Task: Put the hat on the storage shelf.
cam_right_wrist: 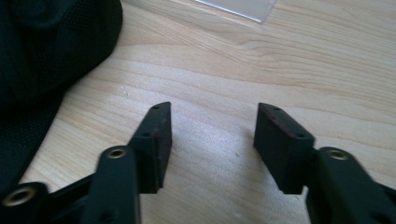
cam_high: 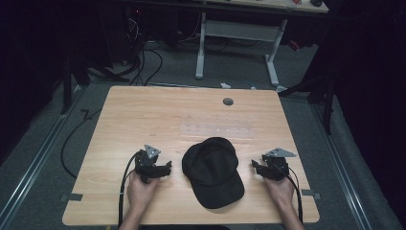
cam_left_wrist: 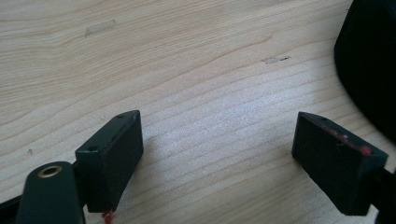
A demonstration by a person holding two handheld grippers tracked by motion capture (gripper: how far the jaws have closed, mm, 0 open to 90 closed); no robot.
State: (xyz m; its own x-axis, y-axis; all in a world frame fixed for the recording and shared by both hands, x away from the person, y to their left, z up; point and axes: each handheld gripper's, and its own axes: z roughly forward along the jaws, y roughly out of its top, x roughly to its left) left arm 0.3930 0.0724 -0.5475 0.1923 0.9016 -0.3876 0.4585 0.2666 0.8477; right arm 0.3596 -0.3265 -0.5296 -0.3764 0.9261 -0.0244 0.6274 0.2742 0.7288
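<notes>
Black against pale wood: one cap (cam_high: 213, 171) lies flat on the table (cam_high: 143, 110), crown away from the person and brim toward them, midway between the two grippers. The left gripper (cam_high: 163, 168) rests on the wood just to one side of the cap, the right gripper (cam_high: 257, 167) just to the other, each held low in a hand and turned inward so its jaws face the cap. That mirrored setting looks to me like a ready stance, with the cap centred so either side can be reached alike.

In the left gripper view the jaws stand wide apart with nothing but bare wood between them, and the cap's edge (cam_left_wrist: 369, 70) sits just beyond the far jaw, not touching it. In the right gripper view the jaws are likewise spread and empty, the cap's fabric (cam_right_wrist: 42, 60) lying off past one jaw, near but apart.

Counting: one cap, two grippers, two hands, one table. A clear strip (cam_high: 216, 130) lies flat on the wood beyond the cap, well away from both sets of fingers, and one small grey disc (cam_high: 228, 101) sits farther back.
</notes>
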